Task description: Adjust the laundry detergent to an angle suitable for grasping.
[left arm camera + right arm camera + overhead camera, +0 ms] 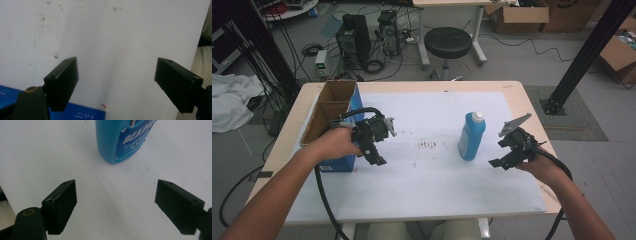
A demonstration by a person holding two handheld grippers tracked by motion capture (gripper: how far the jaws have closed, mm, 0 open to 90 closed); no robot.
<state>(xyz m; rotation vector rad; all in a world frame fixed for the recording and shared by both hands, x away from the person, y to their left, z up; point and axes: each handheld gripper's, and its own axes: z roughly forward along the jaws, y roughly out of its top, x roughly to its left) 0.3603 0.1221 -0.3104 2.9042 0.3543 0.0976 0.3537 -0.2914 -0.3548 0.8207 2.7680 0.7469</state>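
Approach step: right tool (498,156), jaws spread and empty, aims at the upright blue bottle (472,136) right of centre on the tabletop (422,180); left tool (374,150) spread, idle by the open cardboard box (334,107); next, I judge, straddle the bottle and pinch.

The white sheet (422,175) on the bench lies bare across its middle and near edge, wide room to pass. Only the upright blue bottle (472,136) stands right of centre, and the open cardboard box (329,107) blocks the left edge.
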